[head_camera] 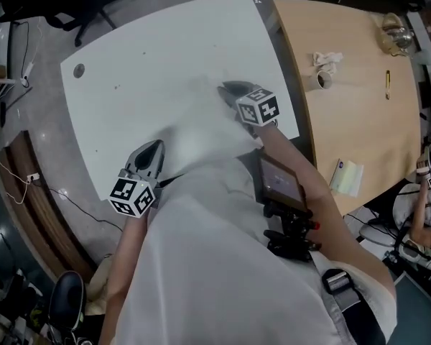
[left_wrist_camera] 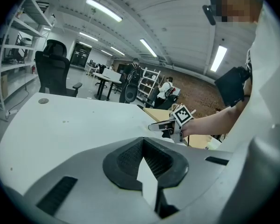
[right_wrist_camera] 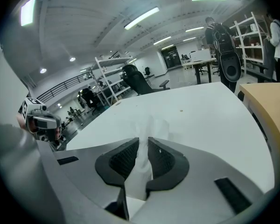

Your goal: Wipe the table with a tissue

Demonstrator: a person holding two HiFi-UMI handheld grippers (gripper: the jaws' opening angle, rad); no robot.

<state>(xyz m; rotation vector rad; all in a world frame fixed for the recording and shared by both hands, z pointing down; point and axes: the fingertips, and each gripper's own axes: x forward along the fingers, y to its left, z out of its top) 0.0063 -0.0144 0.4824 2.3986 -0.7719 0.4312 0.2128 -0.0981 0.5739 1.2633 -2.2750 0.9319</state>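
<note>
A white tissue stands up between the pads of my right gripper, which is shut on it. In the head view the right gripper lies low over the far right part of the white table; there the tissue is hard to tell from the white top. My left gripper hovers over the table's near edge, jaws shut with nothing between them. In the left gripper view its tips meet, and the right gripper shows beyond them. A few dark specks dot the tabletop.
A wooden table adjoins on the right, with a crumpled tissue, a tape roll, a yellow pen, a glass jar and a pale packet. A black office chair stands beyond the white table's far left.
</note>
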